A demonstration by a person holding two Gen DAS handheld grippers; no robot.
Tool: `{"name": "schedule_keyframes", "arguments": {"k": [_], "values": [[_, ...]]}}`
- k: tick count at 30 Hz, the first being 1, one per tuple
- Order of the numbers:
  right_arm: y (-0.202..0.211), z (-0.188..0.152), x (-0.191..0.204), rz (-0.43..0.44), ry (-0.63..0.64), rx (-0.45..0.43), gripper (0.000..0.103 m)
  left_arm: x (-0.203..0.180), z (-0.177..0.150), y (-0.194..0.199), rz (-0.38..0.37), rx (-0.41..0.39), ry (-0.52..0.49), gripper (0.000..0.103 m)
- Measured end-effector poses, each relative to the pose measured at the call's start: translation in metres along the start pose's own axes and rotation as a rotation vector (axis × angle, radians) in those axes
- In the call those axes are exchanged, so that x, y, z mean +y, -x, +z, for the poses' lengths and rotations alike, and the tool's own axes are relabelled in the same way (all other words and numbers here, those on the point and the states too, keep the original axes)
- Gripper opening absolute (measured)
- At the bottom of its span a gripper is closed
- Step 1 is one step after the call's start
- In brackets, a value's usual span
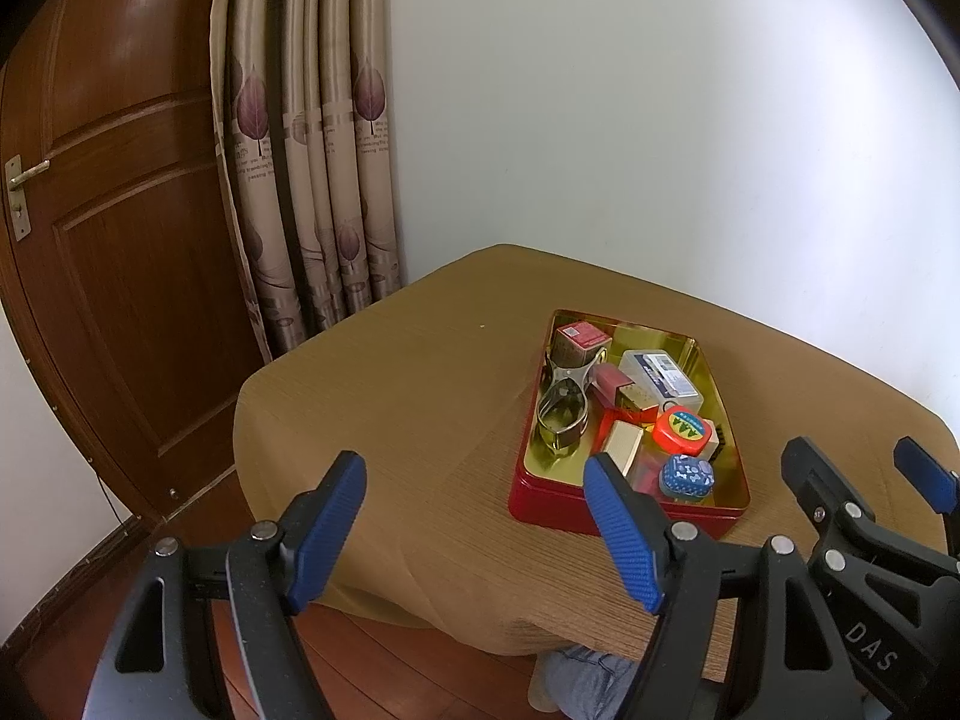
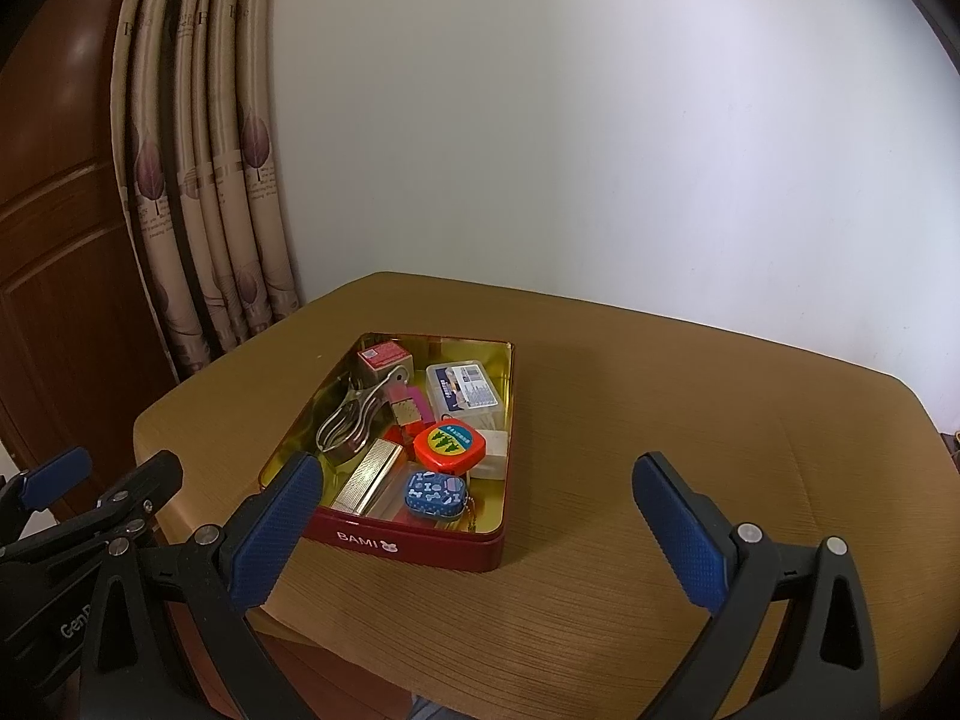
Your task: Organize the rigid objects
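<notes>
A red tin (image 1: 558,507) (image 2: 414,543) with a gold inside sits on the tan-covered table (image 1: 390,396) (image 2: 660,420). It holds several small items: a red round tape measure (image 1: 681,429) (image 2: 450,445), a blue patterned tin (image 1: 687,476) (image 2: 435,492), a clear plastic box (image 1: 660,381) (image 2: 465,394), a metal clip (image 1: 561,405) (image 2: 351,417), a silver ribbed case (image 1: 624,444) (image 2: 369,474) and a red cube (image 1: 579,336) (image 2: 381,355). My left gripper (image 1: 480,531) is open and empty, short of the tin's near left side. My right gripper (image 2: 480,537), also seen as the right gripper (image 1: 870,480), is open and empty, near the tin's front edge.
A brown wooden door (image 1: 108,240) and leaf-print curtains (image 1: 306,150) (image 2: 198,180) stand left of the table. A white wall (image 1: 660,120) backs it. The table's near edge drops to a wood floor (image 1: 372,666); a person's denim-clad leg (image 1: 582,678) shows below.
</notes>
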State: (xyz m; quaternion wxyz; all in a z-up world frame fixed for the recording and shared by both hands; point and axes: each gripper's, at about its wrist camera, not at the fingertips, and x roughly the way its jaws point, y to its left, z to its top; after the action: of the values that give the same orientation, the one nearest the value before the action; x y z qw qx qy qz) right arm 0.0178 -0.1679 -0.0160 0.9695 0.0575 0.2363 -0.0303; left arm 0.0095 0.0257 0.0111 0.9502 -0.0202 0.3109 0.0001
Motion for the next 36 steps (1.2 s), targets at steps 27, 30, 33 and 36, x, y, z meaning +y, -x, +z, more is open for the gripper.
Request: {"name": "schedule_keyframes", "arguments": {"k": [27,30,33,36], "values": [[-0.0021,-0.0001,-0.0024,0.003,-0.007,0.004,0.102,-0.0025,0.0002,-0.0061,0.007,0.018,-0.022,0.084],[-0.0022,0.0002,-0.0027,0.003,-0.008,0.005,0.102,-0.0025,0.0007,-0.0062,0.0,0.023,-0.017,0.084],[-0.002,0.0002,-0.0024,0.003,-0.007,0.005,0.102,-0.0027,0.001,-0.0055,0.004,0.02,-0.019,0.084],[-0.0017,0.0,-0.002,0.003,-0.008,0.003,0.102,-0.0047,0.0015,-0.0052,0.012,0.005,-0.025,0.084]]}}
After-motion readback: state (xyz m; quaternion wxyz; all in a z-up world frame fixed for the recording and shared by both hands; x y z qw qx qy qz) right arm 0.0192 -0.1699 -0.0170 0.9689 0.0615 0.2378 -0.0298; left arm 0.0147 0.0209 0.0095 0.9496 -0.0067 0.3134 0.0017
